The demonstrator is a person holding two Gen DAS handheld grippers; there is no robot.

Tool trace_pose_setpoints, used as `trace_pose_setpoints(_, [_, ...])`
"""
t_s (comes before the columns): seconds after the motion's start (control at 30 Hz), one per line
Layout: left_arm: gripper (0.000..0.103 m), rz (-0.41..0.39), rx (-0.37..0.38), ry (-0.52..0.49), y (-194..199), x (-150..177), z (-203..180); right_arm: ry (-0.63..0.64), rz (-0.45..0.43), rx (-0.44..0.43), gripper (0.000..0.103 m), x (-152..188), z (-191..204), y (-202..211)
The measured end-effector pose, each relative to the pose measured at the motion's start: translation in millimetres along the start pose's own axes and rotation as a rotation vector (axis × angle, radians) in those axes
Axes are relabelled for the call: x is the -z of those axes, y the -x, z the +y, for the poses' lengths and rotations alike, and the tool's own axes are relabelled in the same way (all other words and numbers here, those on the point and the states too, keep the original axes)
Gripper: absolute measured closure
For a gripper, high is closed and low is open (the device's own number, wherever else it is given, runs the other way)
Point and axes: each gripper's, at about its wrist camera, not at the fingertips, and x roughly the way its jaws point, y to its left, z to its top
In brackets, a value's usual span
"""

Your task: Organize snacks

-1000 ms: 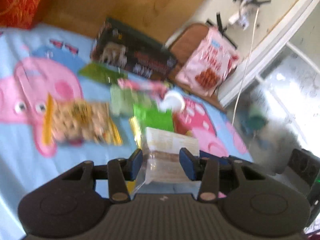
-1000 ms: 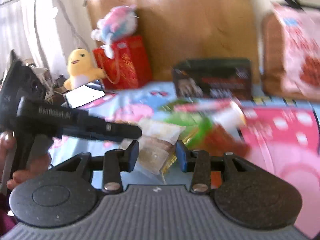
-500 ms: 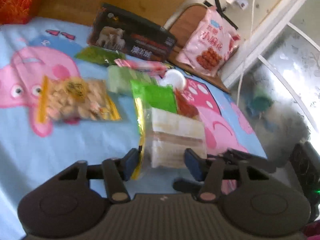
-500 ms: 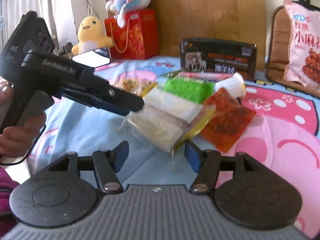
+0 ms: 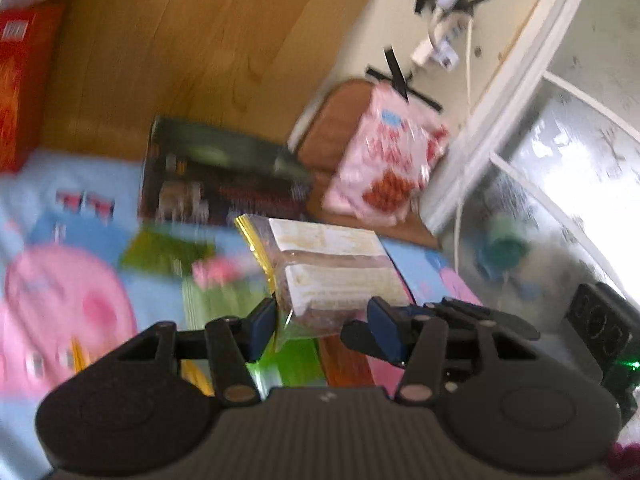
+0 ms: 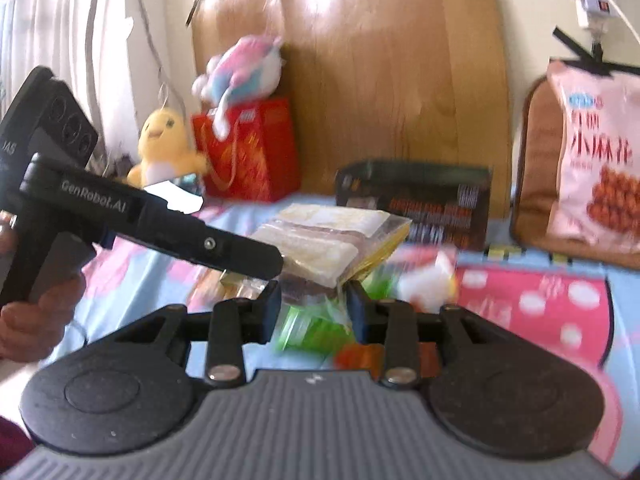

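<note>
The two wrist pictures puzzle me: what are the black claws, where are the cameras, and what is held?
No robot here: a person holds a two-finger gripper in each hand, with a camera on each. One picture looks along the left gripper, the other along the right gripper. On and behind the cartoon bedsheet are green packets, a dark box and a pink bag. A clear cake packet sits raised between both pairs of fingers; which gripper grips it, I cannot tell.

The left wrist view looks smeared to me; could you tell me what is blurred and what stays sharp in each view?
Left wrist view: dark box and bedsheet motion-smeared; the wafer pack reads sharper. Right wrist view: green packet smeared, pink snack bag legible, glare on the wooden headboard.
</note>
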Motion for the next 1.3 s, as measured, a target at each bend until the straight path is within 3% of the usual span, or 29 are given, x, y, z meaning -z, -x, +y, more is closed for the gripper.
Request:
trace_pose_setpoints(0.2, [0.051,-0.066,-0.038,0.001,-44.1,-65.1,22.1,-0.04,-0.047,0.025,0.064,-49.4,-41.4,-53.5])
trace_pose_setpoints(0.37, [0.05,-0.075,-0.093,0.057,-82.3,-98.9,53.7,-0.078,-0.04,0.03,0.064,-76.7,-72.1,-102.9])
trace_pose_setpoints(0.43, [0.048,-0.084,-0.145,0.067,-95.5,-106.7,64.6,-0.106,-0.022,0.025,0.062,-83.1,-82.0,-125.3])
trace_pose_setpoints(0.5, [0.047,-0.092,-0.176,0.067,-101.1,-112.5,71.9,-0.137,-0.006,0.019,0.053,-85.9,-88.6,-147.1])
trace_pose_setpoints(0.6, [0.043,-0.121,-0.132,0.093,-84.3,-106.7,80.8,-0.114,0.015,0.064,0.052,-88.7,-88.3,-160.2])
trace_pose_setpoints(0.7, [0.042,-0.118,-0.092,0.089,-61.2,-86.6,81.8,-0.113,-0.01,0.043,0.052,-82.5,-89.1,-137.9])
trace_pose_setpoints(0.87, [0.042,-0.01,-0.081,0.106,-55.8,-46.2,81.0,-0.168,0.05,0.07,0.052,-51.4,-106.8,-100.0])
trace_pose_setpoints(1.0, [0.042,0.088,-0.078,0.229,-78.4,-24.4,93.1,-0.269,0.112,0.114,0.052,-33.9,-127.8,-101.1])
trace_pose_setpoints(1.13, [0.058,0.109,-0.062,0.293,-87.6,-14.7,98.5,-0.383,0.194,0.056,0.058,-19.9,-133.0,-118.6])
trace_pose_setpoints(1.17, [0.058,0.106,-0.056,0.296,-84.6,-15.8,95.1,-0.402,0.203,0.031,0.06,-19.8,-128.5,-118.3])
trace_pose_setpoints(1.3, [0.058,0.06,-0.067,0.246,-65.9,-22.4,80.4,-0.251,0.136,0.068,0.064,-32.5,-84.2,-100.0])
